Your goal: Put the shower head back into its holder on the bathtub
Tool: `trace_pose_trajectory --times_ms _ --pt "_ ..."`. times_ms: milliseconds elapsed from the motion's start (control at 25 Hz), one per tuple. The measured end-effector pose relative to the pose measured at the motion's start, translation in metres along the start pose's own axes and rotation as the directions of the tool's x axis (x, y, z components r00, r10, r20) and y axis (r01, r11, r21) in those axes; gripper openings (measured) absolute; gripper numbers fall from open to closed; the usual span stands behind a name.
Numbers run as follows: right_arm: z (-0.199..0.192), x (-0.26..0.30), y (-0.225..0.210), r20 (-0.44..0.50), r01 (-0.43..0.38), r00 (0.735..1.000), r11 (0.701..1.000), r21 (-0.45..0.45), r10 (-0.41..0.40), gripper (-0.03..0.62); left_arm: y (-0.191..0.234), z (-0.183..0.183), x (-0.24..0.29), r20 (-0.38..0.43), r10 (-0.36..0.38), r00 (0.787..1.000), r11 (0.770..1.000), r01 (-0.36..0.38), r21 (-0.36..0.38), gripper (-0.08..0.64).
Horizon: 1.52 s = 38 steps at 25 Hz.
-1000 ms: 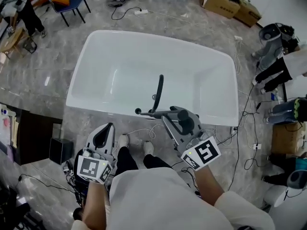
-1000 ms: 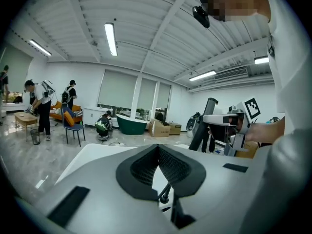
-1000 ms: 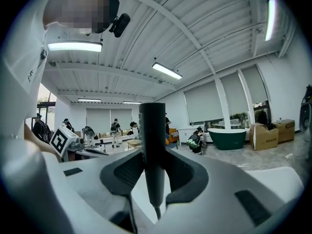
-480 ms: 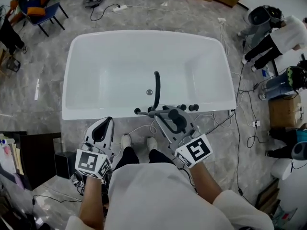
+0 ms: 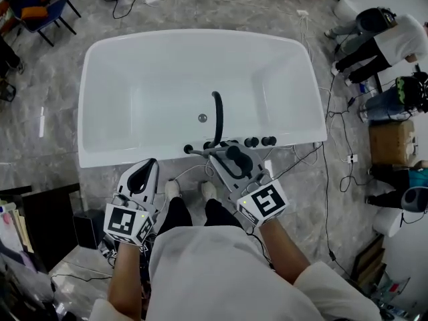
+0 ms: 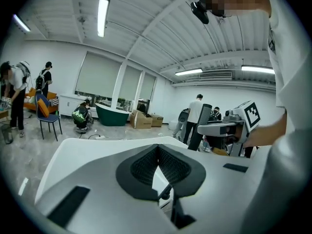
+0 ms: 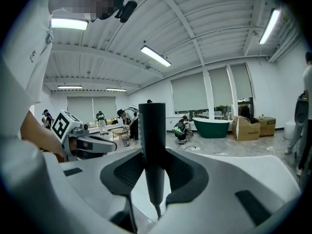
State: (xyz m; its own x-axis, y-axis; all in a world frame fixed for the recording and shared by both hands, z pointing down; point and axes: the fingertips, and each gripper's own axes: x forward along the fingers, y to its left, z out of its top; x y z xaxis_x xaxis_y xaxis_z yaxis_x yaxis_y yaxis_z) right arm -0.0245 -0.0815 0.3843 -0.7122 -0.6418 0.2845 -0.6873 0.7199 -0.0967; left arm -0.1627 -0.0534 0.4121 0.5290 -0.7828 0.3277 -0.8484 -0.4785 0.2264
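A white bathtub (image 5: 107,59) fills the middle of the head view. My right gripper (image 5: 219,155) is shut on the handle of the black shower head (image 5: 216,116), whose curved wand reaches out over the tub's near rim. In the right gripper view the shower head (image 7: 151,130) stands upright between the pads of my right gripper (image 7: 153,172), with its thin hose hanging below. Black tap knobs (image 5: 259,141) and a black fitting (image 5: 188,149) sit on the near rim beside it. My left gripper (image 5: 143,174) hovers before the rim to the left; its pads (image 6: 146,165) meet on nothing.
The person's shoes (image 5: 172,190) stand just before the tub. Cables (image 5: 334,139) trail over the marble floor at the right, near other people (image 5: 374,42). A blue chair (image 5: 40,15) stands far left, and a dark cabinet (image 5: 40,212) sits at the near left.
My right gripper has sunk with the shower head toward the near rim and its knobs. The left gripper has moved forward and down beside it, staying shut.
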Motion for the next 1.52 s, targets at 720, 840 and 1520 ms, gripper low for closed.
trace_pose_trajectory --times_ms 720,840,1520 --pt "-0.047 0.054 -0.009 -0.090 0.018 0.996 0.999 0.029 -0.015 0.143 0.027 -0.036 0.022 -0.037 -0.008 0.999 0.999 0.007 -0.033 0.011" --pt "-0.055 0.062 -0.010 -0.107 0.017 0.994 0.999 0.031 -0.013 0.143 0.027 -0.039 0.028 -0.042 -0.015 0.999 0.999 0.013 -0.033 0.011" --pt "-0.103 0.088 -0.020 -0.178 0.037 0.984 0.998 0.055 -0.026 0.143 0.042 -0.071 0.029 -0.081 -0.005 0.997 0.999 0.001 -0.055 0.011"
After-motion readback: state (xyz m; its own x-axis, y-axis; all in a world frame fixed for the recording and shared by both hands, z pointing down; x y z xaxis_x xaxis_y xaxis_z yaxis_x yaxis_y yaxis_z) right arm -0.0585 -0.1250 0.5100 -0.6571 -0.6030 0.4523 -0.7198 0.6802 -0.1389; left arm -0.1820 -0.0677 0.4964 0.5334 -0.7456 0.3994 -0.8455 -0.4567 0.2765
